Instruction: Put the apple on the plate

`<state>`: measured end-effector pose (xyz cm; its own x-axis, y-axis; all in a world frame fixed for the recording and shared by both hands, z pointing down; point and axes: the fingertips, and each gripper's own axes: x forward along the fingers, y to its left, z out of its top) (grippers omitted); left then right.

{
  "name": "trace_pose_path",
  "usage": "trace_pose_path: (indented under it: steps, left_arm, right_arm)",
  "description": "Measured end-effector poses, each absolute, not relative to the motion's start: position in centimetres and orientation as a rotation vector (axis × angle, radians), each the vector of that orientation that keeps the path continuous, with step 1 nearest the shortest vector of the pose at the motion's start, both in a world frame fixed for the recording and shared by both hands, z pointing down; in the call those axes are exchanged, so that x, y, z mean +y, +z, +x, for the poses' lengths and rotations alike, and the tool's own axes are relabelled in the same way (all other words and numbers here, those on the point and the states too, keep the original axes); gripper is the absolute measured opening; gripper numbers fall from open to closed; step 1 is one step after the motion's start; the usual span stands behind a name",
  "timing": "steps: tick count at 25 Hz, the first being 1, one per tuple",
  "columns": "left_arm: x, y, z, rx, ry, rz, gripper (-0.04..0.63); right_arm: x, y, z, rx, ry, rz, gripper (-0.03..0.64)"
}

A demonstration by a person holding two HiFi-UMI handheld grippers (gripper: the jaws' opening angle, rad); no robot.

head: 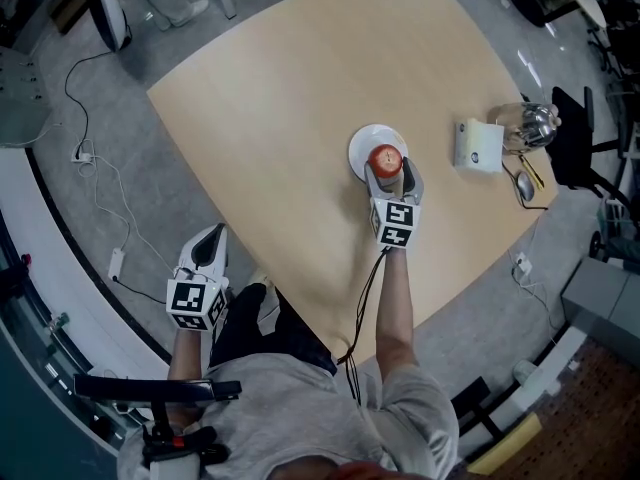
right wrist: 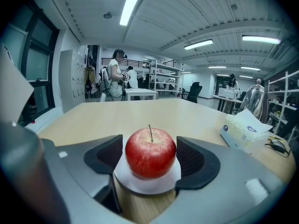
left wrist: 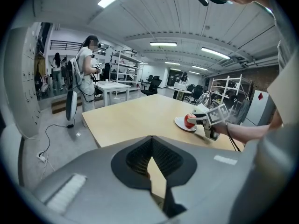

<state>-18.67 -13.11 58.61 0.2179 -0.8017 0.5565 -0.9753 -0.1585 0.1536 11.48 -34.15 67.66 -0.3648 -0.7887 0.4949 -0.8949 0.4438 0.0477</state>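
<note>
A red apple (head: 385, 158) (right wrist: 150, 153) stands upright on a small white plate (head: 360, 148) (right wrist: 147, 183) near the middle of the wooden table (head: 280, 118). My right gripper (head: 387, 168) (right wrist: 150, 160) reaches over the plate's near edge, and its two dark pads sit against the apple's left and right sides. My left gripper (head: 210, 236) (left wrist: 152, 160) hangs off the table's near-left edge, away from the plate, with its pads together and nothing in them. In the left gripper view, the apple (left wrist: 189, 121) and right gripper (left wrist: 198, 121) show in the distance.
A white tissue box (head: 478, 145) lies right of the plate, with a shiny metal kettle (head: 530, 123) and a spoon (head: 525, 183) beyond it near the table's right edge. A black chair (head: 575, 138) stands off that edge. Cables run over the floor at left.
</note>
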Motion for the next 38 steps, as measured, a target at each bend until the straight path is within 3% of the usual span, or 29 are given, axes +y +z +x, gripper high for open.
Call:
trace_pose_path:
  steps: [13,38]
  left_arm:
    - [-12.1,56.0,-18.1,-1.637,0.424,2.092,0.020]
    - [-11.7,47.9,-14.3,-1.515,0.288,2.380,0.020]
  right_arm:
    - [-31.3,63.3,12.6,-2.264,0.283,1.482,0.354]
    - [-20.0,52.3,15.9,-2.262,0.252,1.741,0.251]
